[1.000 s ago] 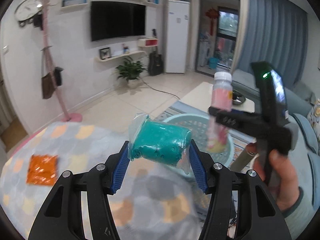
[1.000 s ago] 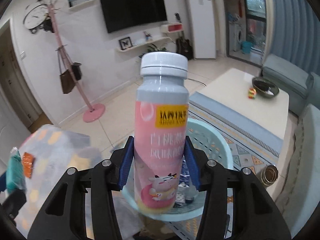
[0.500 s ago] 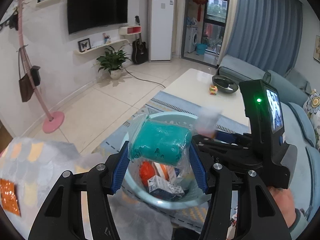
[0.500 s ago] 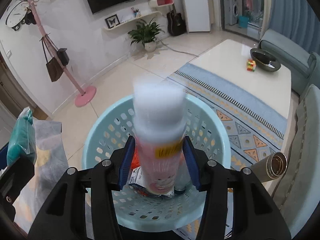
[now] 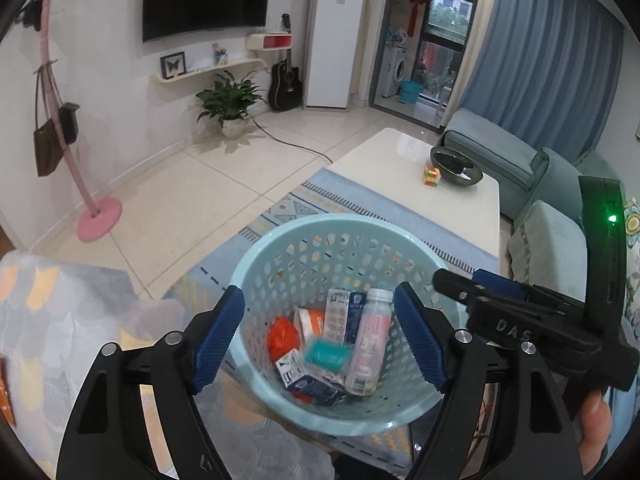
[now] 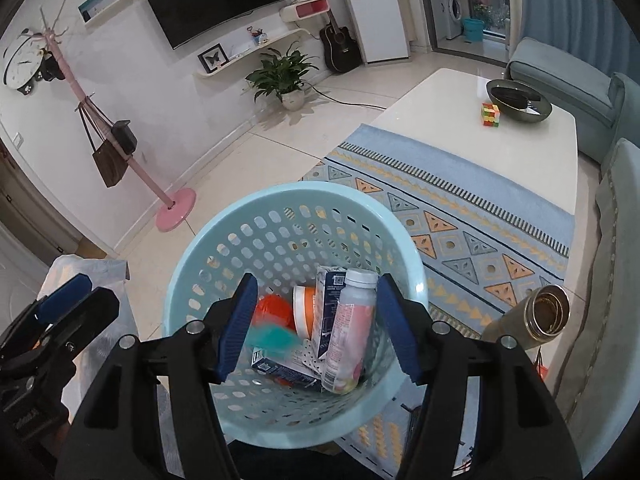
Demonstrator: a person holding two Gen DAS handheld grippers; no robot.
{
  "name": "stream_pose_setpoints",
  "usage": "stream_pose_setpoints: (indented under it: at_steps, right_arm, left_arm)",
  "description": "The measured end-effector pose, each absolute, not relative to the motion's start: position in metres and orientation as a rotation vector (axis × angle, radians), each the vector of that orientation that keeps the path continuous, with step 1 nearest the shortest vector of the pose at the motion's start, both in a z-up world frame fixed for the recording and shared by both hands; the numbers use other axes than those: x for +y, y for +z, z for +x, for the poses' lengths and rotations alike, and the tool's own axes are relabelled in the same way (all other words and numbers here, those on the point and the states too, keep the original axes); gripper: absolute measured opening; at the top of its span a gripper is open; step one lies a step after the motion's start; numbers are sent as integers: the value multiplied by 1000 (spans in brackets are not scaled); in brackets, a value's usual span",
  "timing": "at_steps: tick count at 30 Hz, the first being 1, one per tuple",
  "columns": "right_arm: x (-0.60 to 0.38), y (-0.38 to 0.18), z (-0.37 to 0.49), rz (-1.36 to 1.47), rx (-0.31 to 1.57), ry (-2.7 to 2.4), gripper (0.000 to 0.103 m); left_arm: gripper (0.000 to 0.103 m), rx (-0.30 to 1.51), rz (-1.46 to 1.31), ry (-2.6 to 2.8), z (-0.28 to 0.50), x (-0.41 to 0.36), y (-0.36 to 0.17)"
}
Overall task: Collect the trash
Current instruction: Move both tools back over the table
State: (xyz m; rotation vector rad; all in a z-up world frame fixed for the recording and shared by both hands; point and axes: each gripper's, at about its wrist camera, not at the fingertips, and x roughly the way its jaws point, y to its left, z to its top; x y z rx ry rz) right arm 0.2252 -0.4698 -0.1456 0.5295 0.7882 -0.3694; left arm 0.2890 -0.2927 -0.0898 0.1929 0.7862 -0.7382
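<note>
**Both claws empty above the basket**

Hovering over the pale blue basket [image 5: 256,248], the left gripper [image 5: 320,338] and the right gripper [image 6: 318,330] both stand with jaws spread wide and nothing between the blue pads. The trash lies inside the basket: a pink yogurt bottle [image 6: 348,336] leaning upright against the wall, a teal packet [image 5: 325,354] blurred as if in mid-fall, an orange crumpled wrapper [image 5: 282,338], a white-and-orange cup [image 6: 302,310] and two small blue cartons [image 5: 304,378], all touching in a loose heap at the bottom.

Judging from the pictures, these pieces are light. The bottle looks stiff and smooth, so a grip around its middle, below the cap, would hold best; squeezed near the top it might slip. The teal packet appears soft and wrapped in slick film, likely to deform, so it wants a pinch across its thick body, not its loose edge. The wrapper is thin and crushable.

At the far left edge of the left wrist view an orange scrap [image 5: 5,396] rests on the patterned cloth [image 5: 60,320], well apart from the basket; it seems flat and flimsy, best taken by an edge.
</note>
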Motion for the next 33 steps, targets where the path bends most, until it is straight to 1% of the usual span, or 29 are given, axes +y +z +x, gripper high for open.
stream_pose_setpoints:
  at_steps: [6,11,14,19,22,26,30,33]
  right_arm:
    - [-453,-130,220,487,770,-331,59]
    - [-433,-106,213,446,733,-300,59]
    - [-421,-94,210,433,716,-286,63]
    - [-401,-81,208,404,714,-269,64]
    - [-380,-72,209,362,711,-241,67]
    - [-352,-59,212,321,698,-187,67]
    - [-315,-46,217,249,682,-152,76]
    - [-284,-41,225,206,685,-98,76]
  left_arm:
    - [75,757,179,-738,276,-279,-76]
    - [75,724,153,-737,263,-266,-57]
    - [76,709,126,-733,255,-253,-47]
    - [77,680,86,-712,242,-225,-33]
    - [77,657,67,-694,234,-206,-25]
    - [77,615,24,-626,219,-170,-11]
    - [79,580,-43,-550,203,-124,0]
    - [82,552,-64,-476,191,-87,4]
